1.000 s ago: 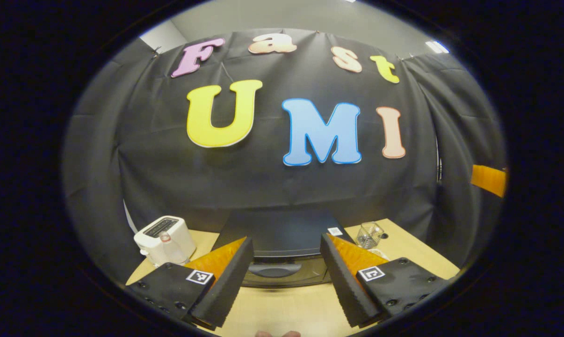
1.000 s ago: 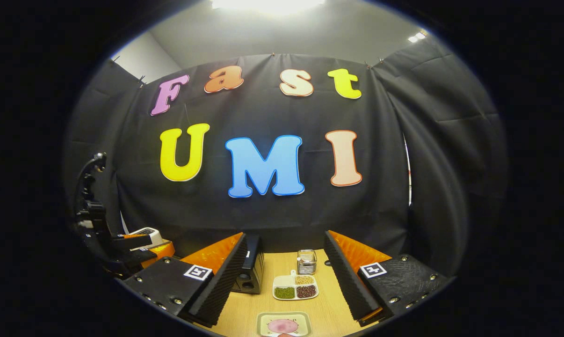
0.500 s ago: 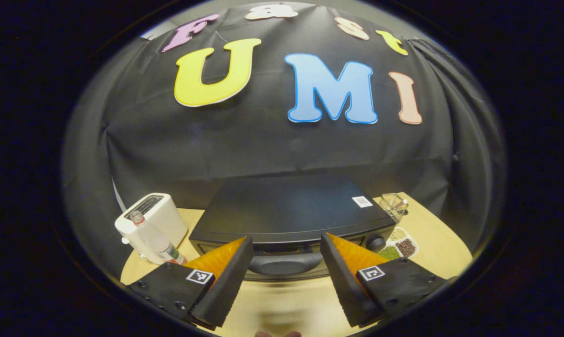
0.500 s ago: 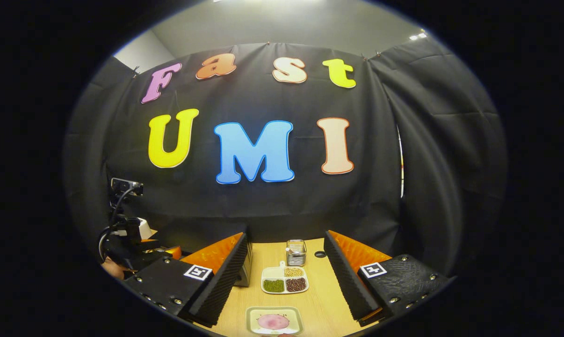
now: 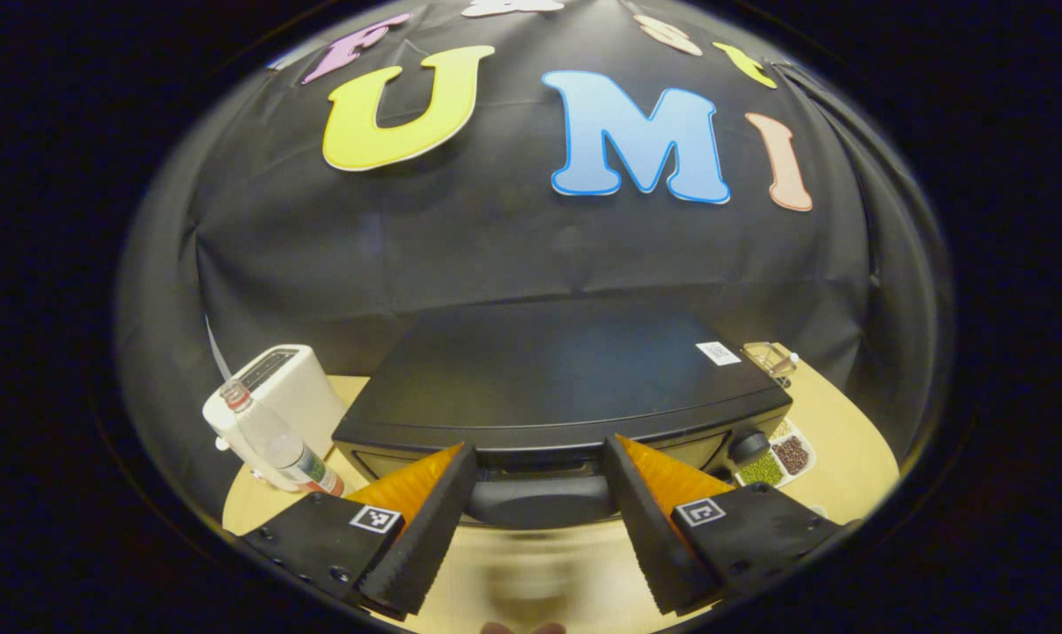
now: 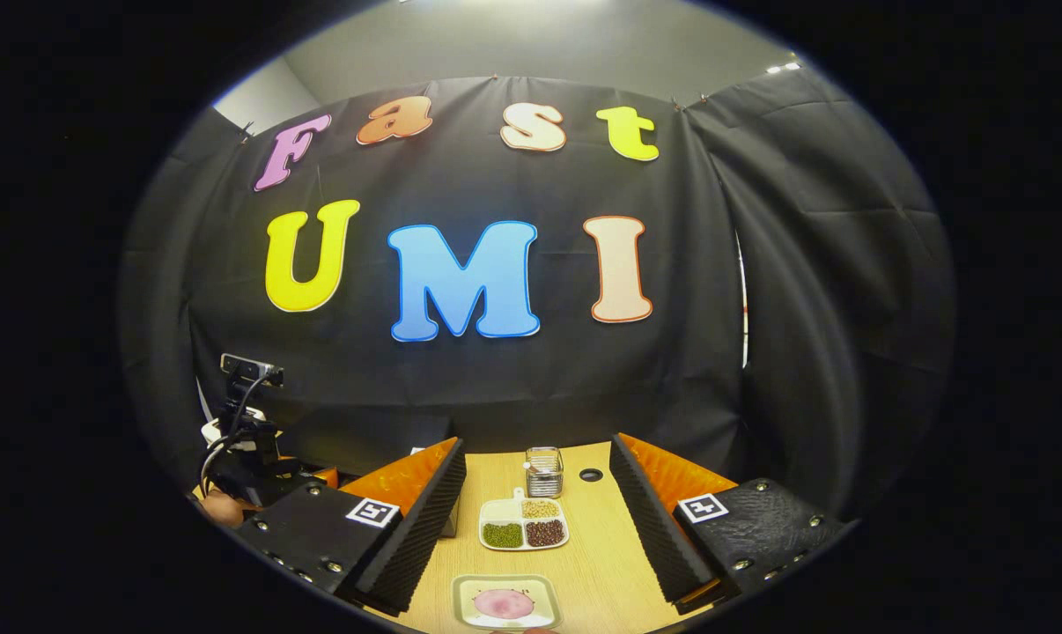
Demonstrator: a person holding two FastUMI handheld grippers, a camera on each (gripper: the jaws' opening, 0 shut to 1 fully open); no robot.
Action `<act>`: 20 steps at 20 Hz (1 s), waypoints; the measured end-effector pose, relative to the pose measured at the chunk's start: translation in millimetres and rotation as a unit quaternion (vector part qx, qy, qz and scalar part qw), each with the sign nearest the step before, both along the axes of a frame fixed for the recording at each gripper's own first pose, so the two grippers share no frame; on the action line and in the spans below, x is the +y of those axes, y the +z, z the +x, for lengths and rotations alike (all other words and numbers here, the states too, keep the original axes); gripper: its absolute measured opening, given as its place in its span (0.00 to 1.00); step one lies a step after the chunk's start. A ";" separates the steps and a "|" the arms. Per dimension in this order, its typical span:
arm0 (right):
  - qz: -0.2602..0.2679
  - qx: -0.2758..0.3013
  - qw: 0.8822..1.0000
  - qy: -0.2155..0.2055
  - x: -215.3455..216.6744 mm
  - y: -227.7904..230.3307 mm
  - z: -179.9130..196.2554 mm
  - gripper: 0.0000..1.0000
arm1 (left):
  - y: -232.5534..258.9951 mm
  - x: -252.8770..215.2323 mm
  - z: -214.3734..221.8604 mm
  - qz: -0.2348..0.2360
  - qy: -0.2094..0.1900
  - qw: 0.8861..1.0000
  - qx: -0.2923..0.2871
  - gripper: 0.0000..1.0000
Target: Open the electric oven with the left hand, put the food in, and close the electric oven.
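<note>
In the left gripper view the black electric oven (image 5: 566,379) stands close ahead with its door closed. Its dark handle (image 5: 540,500) lies between the fingers of my open left gripper (image 5: 540,528), and I cannot tell whether they touch it. In the right gripper view a pale square plate (image 6: 506,603) with pink food (image 6: 503,603) sits on the table just ahead of my open right gripper (image 6: 540,537), which holds nothing. The oven (image 6: 364,436) shows at the left there, with the other gripper and its hand (image 6: 245,458) in front of it.
A white toaster (image 5: 280,396) and a clear bottle (image 5: 276,440) stand left of the oven. A divided dish of beans (image 6: 524,526) and a small wire-and-glass holder (image 6: 543,471) sit behind the plate on the wooden table (image 6: 601,563). A black knob (image 5: 747,445) is on the oven's right front.
My left gripper has moved forward and down to the oven, so the handle now lies between its fingers. The right gripper view has drifted slightly, the plate showing a little farther ahead.
</note>
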State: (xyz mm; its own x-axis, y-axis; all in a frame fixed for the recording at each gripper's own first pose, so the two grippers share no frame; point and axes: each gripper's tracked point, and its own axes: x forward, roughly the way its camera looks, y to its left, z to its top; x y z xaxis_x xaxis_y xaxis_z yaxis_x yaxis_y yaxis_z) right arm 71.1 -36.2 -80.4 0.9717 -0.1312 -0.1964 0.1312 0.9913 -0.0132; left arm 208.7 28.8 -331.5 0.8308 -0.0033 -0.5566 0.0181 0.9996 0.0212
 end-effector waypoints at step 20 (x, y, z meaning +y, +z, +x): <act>0.007 0.005 1.000 0.022 15.1 -0.8 -13.2 0.99 | -25.7 -5.7 -86.3 -0.009 -0.006 0.999 0.040 0.92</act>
State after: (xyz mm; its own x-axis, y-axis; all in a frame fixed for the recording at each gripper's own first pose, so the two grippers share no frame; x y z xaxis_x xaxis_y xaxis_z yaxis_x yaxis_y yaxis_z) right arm 57.9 -21.1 -81.2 0.9744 -0.0851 -0.2083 0.0870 0.9962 0.0001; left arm 122.4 23.1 -357.3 0.7840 -0.0237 -0.6203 0.0308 0.9995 0.0008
